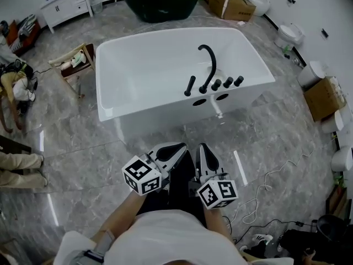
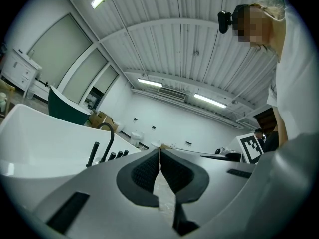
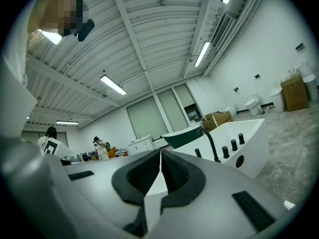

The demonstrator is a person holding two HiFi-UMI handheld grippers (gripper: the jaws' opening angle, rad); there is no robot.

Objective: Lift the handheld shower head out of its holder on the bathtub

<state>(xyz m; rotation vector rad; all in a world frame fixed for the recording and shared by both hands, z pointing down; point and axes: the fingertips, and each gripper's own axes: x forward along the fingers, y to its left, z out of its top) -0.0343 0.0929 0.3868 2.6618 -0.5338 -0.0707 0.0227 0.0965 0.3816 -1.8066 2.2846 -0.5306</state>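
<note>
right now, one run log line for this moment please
phase: before reach | left gripper: shut, empty | right gripper: shut, empty | black stick-shaped handheld shower head: seated upright on white bathtub rim, untouched

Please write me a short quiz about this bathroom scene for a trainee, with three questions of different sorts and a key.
1. True or false: the left tool and the right tool both have their jaws together, with nothing between them.
2. The handheld shower head is: A) in the left tool; B) in the right tool; C) standing on the rim of the white bathtub.
3. In the head view, how many short black knobs stand to the right of the curved spout?

Key: 1 true; 2 C; 3 three.
</note>
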